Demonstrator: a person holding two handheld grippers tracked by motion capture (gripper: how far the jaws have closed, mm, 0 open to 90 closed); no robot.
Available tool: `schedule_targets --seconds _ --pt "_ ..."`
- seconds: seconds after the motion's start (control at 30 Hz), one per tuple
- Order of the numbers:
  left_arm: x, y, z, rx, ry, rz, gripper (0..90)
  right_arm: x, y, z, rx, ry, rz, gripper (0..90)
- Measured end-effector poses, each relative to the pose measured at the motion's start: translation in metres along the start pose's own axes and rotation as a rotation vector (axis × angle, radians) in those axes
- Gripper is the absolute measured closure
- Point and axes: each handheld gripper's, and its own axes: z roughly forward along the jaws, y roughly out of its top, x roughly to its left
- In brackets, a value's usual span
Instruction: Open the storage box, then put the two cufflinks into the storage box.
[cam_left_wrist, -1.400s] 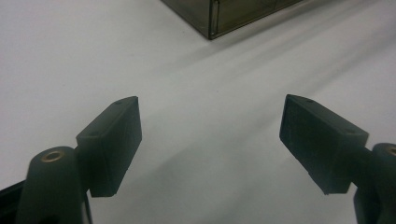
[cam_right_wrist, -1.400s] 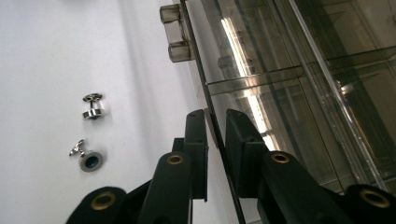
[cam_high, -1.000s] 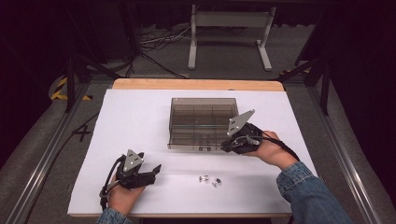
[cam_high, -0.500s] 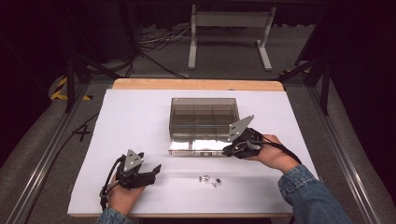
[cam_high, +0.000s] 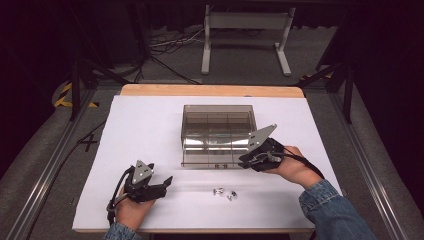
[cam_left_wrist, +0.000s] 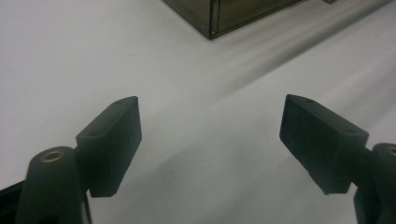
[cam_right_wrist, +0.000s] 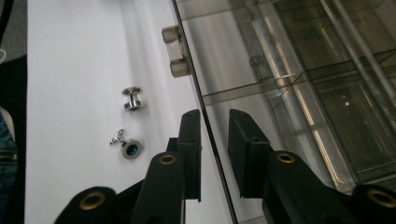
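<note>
While my right tongs straddle the front edge of the clear lid on the smoky compartment box, their two black jaws stand one on either side of that thin sheet. They have just been easing apart, and in the right gripper view a sliver of gap shows beside each pad, so they bracket the lid edge without squeezing it. From the high view my right tongs sit at the box's front right corner, about four o'clock from the box's middle, with the grey three-cornered plate tilted up above them and the cable trailing back over my right hand.

My left tongs rest low on the white worktop, at about seven o'clock from the box and well apart from it. Their jaws are spread wide, and between them in the left gripper view lies bare worktop, with one corner of the box at twelve o'clock, farther off.

Two small silvery fasteners lie on the worktop in front of the box, near six o'clock of it, between my two hands. The right gripper view shows them better: one spool-shaped stud and, just beside it, a round piece with a blue centre and a little wing. A small clear latch juts from the lid's front edge, at about eleven o'clock from my right tongs' tips.
</note>
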Motion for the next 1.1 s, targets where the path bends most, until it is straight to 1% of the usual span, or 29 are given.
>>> schedule_targets --seconds 0.13,0.4,0.57,0.63,0.83,1.1 --pt "0.001 0.0 0.0 0.002 -0.004 0.0 21.5 0.006 0.002 -0.009 -0.039 -0.012 0.017 71.1" --pt "0.001 0.001 0.0 0.002 -0.007 -0.002 21.5 0.019 0.008 -0.019 -0.077 -0.041 0.074 70.0" --pt "0.001 0.0 0.0 0.002 -0.007 -0.004 21.5 0.027 0.011 -0.02 -0.093 -0.042 0.073 69.5" --pt "0.001 0.0 0.0 0.001 -0.006 -0.004 21.5 0.028 0.011 -0.02 -0.095 -0.044 0.075 69.2" --pt "0.0 0.0 0.0 0.0 -0.004 -0.002 21.5 0.036 0.015 -0.016 -0.12 -0.034 0.087 67.7" --pt "0.0 0.0 0.0 0.0 -0.003 -0.001 21.5 0.042 0.018 -0.01 -0.134 -0.015 0.082 66.2"
